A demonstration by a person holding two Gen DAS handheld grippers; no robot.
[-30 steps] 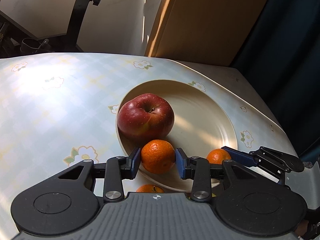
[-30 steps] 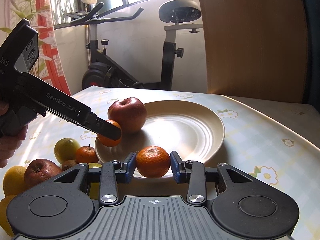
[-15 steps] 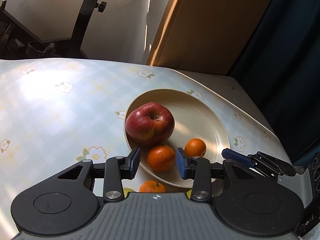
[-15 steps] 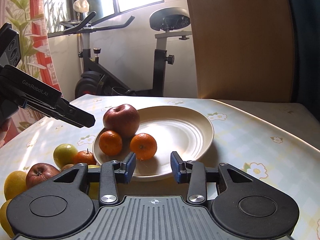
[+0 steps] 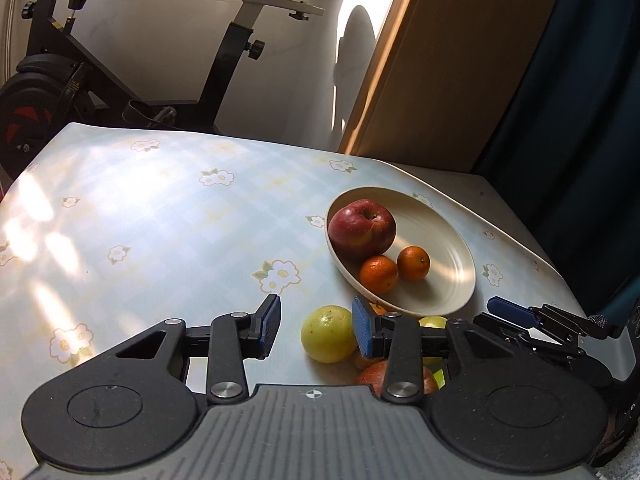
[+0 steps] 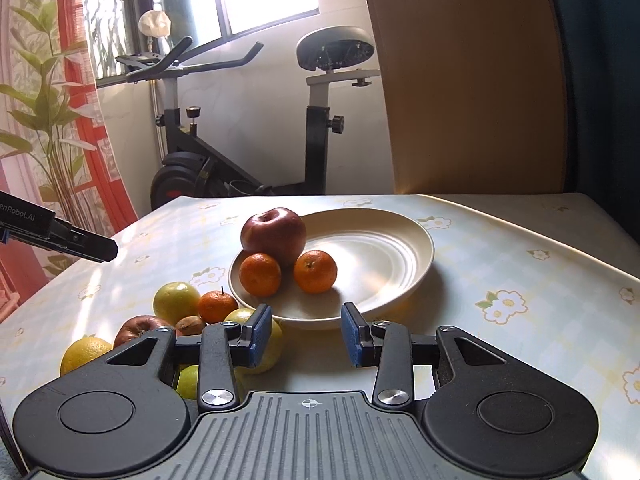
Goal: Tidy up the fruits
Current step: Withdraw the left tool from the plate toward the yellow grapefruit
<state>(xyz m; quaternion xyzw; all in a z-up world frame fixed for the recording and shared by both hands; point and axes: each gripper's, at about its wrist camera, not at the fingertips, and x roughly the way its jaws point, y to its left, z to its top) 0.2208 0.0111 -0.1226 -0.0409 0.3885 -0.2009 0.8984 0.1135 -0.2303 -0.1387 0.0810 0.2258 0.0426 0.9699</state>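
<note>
A cream plate (image 6: 400, 292) holds a red apple (image 6: 274, 234) with two mandarins (image 6: 260, 274) (image 6: 315, 271) leaning against its near side. My right gripper (image 6: 306, 334) hovers open just before the plate's near rim, nothing between its pads. In the left wrist view the plate (image 5: 452, 280), apple (image 5: 362, 228) and mandarins (image 5: 378, 274) (image 5: 414, 263) lie ahead to the right. My left gripper (image 5: 316, 328) is open above a yellow-green fruit (image 5: 328, 334) lying on the table, and its pads do not touch the fruit.
Loose fruit is piled left of the plate: a green-yellow fruit (image 6: 176, 302), a mandarin (image 6: 217, 306), a dark red apple (image 6: 138, 328), a kiwi (image 6: 191, 325) and a yellow citrus (image 6: 84, 354). An exercise bike (image 6: 320, 128) and a wooden board (image 6: 460, 80) stand behind the table.
A second ago each gripper had a mandarin between its pads. Both mandarins now rest on the plate by the apple, and both grippers have drawn back, the left one farther and to the left.
</note>
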